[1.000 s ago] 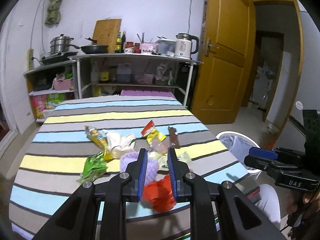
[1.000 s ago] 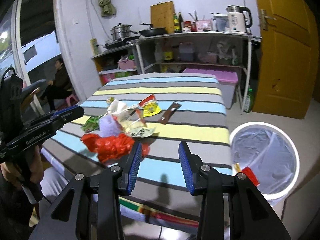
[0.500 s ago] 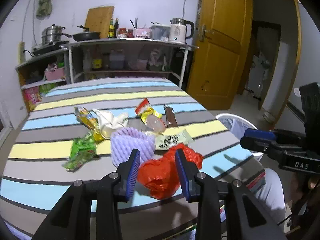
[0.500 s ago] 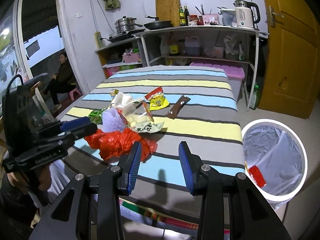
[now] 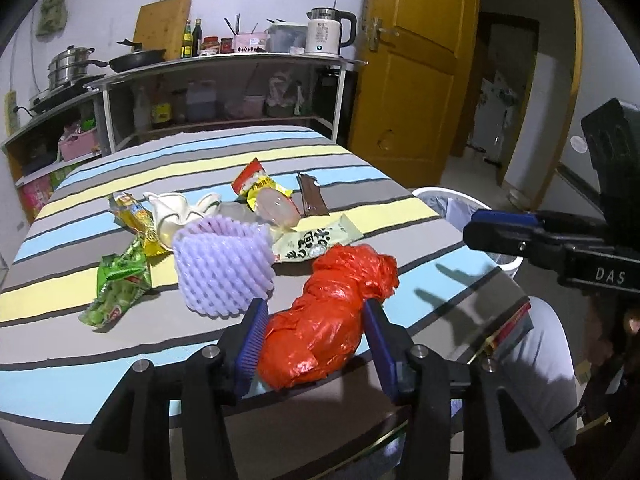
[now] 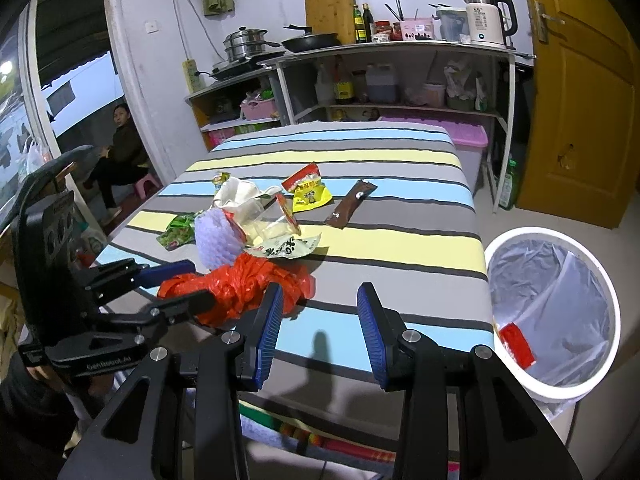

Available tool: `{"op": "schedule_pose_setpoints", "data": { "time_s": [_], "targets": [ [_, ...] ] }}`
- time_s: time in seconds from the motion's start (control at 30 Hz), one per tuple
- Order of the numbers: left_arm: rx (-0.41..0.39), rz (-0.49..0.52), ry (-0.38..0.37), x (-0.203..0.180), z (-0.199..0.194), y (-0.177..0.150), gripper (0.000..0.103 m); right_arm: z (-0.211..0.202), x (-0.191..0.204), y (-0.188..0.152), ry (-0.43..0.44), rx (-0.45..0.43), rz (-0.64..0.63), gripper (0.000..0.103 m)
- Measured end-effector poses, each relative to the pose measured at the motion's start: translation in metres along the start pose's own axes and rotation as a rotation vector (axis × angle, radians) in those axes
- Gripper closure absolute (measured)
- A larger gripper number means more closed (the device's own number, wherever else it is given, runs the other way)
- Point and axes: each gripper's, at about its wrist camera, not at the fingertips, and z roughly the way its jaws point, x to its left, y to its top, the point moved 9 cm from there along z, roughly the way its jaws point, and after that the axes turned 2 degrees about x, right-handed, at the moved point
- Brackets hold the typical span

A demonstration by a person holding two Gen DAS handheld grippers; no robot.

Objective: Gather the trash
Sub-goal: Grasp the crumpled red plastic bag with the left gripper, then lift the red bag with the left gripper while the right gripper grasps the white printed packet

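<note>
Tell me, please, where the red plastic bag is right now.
In the left wrist view, the red plastic bag lies between the open left gripper fingers, beside the purple foam net.

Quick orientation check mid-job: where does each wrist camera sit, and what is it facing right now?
Left wrist: behind the open left gripper, facing the red plastic bag that lies between its fingers; right gripper shows at right.
Right wrist: behind the open, empty right gripper, facing the striped table and white bin; left gripper shows at left.
Shared: bag, purple foam net, bin.
</note>
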Motion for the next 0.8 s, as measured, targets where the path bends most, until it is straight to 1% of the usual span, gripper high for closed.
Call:
{"op": "schedule_pose_setpoints", "data": {
  "time_s": [0.07, 0.13, 0.17, 0.33, 0.4, 0.63, 0.8],
  "targets": [
    [0.007, 0.017, 0.003, -0.002, 0.000, -0.002, 0.054, -0.001, 0.000, 0.000, 0.000, -0.001, 0.000, 0.063],
    [0.012, 0.036, 0.010, -0.004, 0.000, -0.004, 0.060, -0.002, 0.000, 0.000, -0.001, -0.004, 0.001, 0.063],
    [0.012, 0.041, 0.012, -0.005, -0.001, -0.005, 0.060, -0.002, 0.000, 0.000, -0.001, -0.004, 0.002, 0.063],
    [0.004, 0.042, 0.014, -0.004, -0.004, -0.005, 0.068, -0.002, -0.001, -0.001, -0.006, -0.004, 0.008, 0.063],
    [-0.006, 0.035, 0.011, -0.003, -0.009, -0.004, 0.069, -0.003, -0.001, -0.001, -0.006, -0.004, 0.009, 0.063],
    [-0.069, -0.021, 0.023, 0.008, -0.033, 0.005, 0.071, -0.002, 0.000, 0.001, -0.001, -0.006, 0.011, 0.063],
    [-0.122, -0.105, 0.067, 0.031, -0.052, 0.019, 0.071, 0.007, 0.003, 0.004, 0.017, 0.005, 0.018, 0.063]
  ]
}}
